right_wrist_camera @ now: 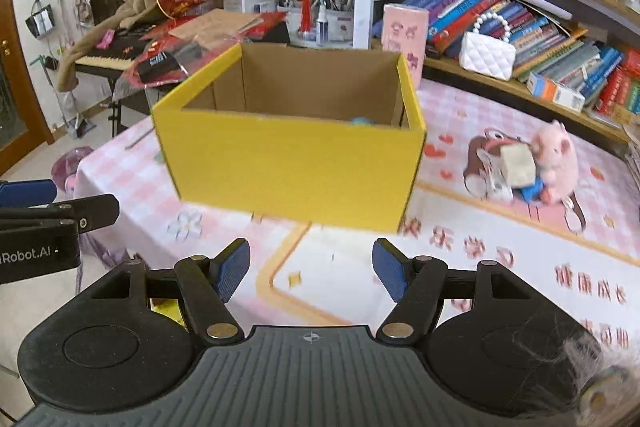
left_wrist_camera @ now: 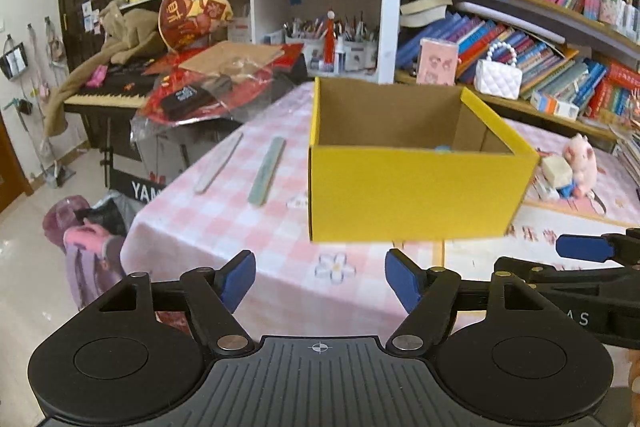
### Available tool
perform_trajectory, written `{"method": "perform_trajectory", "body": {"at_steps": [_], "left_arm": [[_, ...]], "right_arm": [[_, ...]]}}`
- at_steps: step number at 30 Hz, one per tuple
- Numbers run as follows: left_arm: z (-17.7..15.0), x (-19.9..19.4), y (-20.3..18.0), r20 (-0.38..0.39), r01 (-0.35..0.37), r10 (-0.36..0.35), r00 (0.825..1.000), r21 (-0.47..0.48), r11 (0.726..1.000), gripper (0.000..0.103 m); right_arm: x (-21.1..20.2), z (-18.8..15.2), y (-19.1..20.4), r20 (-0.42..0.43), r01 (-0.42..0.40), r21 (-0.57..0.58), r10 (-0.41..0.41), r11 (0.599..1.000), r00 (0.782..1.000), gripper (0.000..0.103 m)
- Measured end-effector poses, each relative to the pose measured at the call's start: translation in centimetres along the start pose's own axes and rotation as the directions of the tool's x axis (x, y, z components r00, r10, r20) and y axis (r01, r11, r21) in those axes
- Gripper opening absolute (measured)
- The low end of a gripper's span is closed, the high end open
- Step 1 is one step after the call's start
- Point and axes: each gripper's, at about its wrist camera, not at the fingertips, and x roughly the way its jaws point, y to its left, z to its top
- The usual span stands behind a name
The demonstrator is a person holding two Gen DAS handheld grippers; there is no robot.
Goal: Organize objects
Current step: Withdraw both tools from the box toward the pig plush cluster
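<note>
Both grippers empty: left gripper (left_wrist_camera: 320, 281) jaws wide apart, right gripper (right_wrist_camera: 311, 273) spread too, nothing between. Yellow box (left_wrist_camera: 412, 195) sits on the checked table (left_wrist_camera: 248, 239) at 12 o'clock, something blue inside. We judge the next pick lies at 2 o'clock: pink plush (right_wrist_camera: 554, 163) pile. Approach low, jaws wide. Only the left view shows 2 flat strips (left_wrist_camera: 267, 171) at 10 o'clock.

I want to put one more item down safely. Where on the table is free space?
Free: the tablecloth in front of the yellow box, and the strip between the box and the pink plush toy. Crowded: the pile around that toy, and left of the box, where two flat sticks lie.
</note>
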Motion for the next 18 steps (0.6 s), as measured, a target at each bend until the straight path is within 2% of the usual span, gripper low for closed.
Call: {"method": "perform_trajectory", "body": {"at_steps": [9,12,18], "left_arm": [[-2.2,-1.4,-1.2,-0.026,0.067,-0.066,0.997,0.052,0.996,0.076],[-2.5,-1.5,-1.8,-0.031,0.103,-0.101,0.994,0.069,0.992,0.081],[-2.8,-1.6,-4.2,-0.04,0.173,-0.169,0.985,0.131,0.976,0.081]], "right_arm": [[-2.8,-3.4,-0.6,-0.024,0.087,0.073,-0.085,0.994,0.996,0.066],[-3.7,-4.0,-1.2,-0.023,0.131,0.095,-0.129,0.987,0.991,0.067],[-5.2,-5.3,-3.0,-0.052,0.209,0.144,-0.204,0.967,0.978,0.068]]}}
